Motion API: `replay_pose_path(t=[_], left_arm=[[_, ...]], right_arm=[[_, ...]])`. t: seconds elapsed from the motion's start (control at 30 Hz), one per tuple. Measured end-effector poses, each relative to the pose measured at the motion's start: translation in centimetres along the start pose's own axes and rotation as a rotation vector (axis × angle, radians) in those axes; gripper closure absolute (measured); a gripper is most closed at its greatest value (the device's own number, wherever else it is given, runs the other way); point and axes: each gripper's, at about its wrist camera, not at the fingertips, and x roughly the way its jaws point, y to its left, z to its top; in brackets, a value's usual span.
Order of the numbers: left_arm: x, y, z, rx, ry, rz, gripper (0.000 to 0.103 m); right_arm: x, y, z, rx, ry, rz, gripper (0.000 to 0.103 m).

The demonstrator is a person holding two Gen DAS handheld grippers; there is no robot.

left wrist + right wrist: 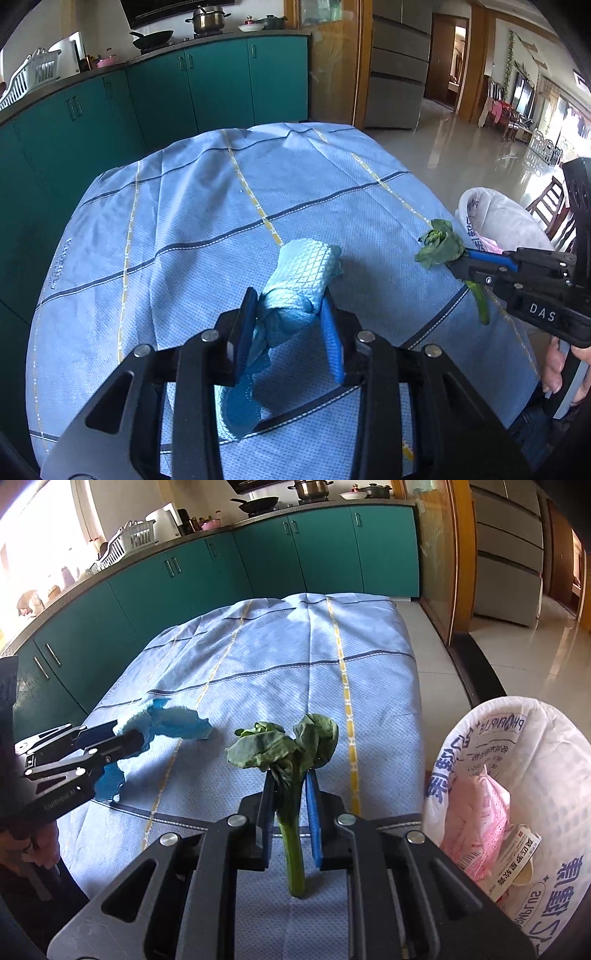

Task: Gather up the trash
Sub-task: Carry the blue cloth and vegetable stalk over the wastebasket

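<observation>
Over the tabletop (177, 206), which is draped in a pale blue cloth with dark and yellow stripes, the person works a gripper in each hand. Nearer the teal cabinets (207, 85), the left gripper (290, 308) has its blue pads pressed against a bunched blue rag (303, 273). The pale netted part of the rag stands up beyond the pads, and a darker blue tail hangs below them onto the cloth. From the other camera the same rag (173, 720) sticks out past the left gripper (129, 738) just above the table.

At the table's near right edge, the right gripper (290, 779) is clamped tight on a wilted leafy vegetable (284, 753). Its crumpled leaves fan out above the pads, and the green stalk runs down between the fingers toward the camera. Seen from the left side, the vegetable (439, 243) is lifted off the cloth, with the stalk end dangling under the right gripper (458, 258).

Just beside that gripper, off the table edge, stands a waste bin lined with a white printed plastic bag (517, 738). Pink wrapping (480, 823) and a small printed carton (521, 853) lie in it. A hand (561, 365) is wrapped round the right gripper's handle.
</observation>
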Motion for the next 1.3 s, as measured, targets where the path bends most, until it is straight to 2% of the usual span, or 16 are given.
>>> replay_pose_path(t=[0.17,0.2,0.23,0.3,0.5,0.73,0.8,0.9,1.0,1.1,1.3], left_arm=[[0.3,-0.4,-0.2,0.005,0.014,0.01,0.042],[0.3,-0.4,-0.2,0.004,0.016,0.013,0.039],[0.4,-0.3,-0.2,0.003,0.02,0.015,0.039],[0.7,-0.2,-0.2,0.0,0.033,0.01,0.037],[1.9,-0.8,-0.5,0.02,0.075,0.015,0.034],[2.9,-0.9,-0.7,0.024,0.112,0.031,0.033],[2.8,-0.8,-0.7,0.02,0.108,0.035,0.044],[2.7,-0.2,-0.6,-0.007,0.103,0.044,0.06],[2.5,0.3,-0.5,-0.03,0.093,0.04,0.064],[1.7,0.1,-0.2,-0.021,0.057,0.062,0.067],[-0.8,-1.3,1.1,-0.025,-0.075,0.067,0.067]], right_arm=[[0.2,0.0,0.0,0.011,0.006,0.0,0.082],[0.3,0.0,0.1,0.01,0.006,-0.004,0.073],[0.4,0.1,0.1,0.009,0.003,-0.018,0.061],[0.3,0.1,0.1,-0.001,-0.005,-0.048,0.052],[1.0,0.1,-0.1,-0.021,0.014,-0.106,0.045],[1.8,0.8,-0.5,-0.067,0.035,-0.145,0.045],[1.8,1.1,-0.7,-0.083,0.036,-0.149,0.046],[1.8,1.3,-0.6,-0.089,0.033,-0.144,0.063],[1.7,1.4,-0.7,-0.097,0.031,-0.138,0.076],[1.6,1.4,-0.6,-0.095,0.027,-0.134,0.083],[-0.6,1.2,-0.1,-0.07,-0.052,-0.127,0.084]])
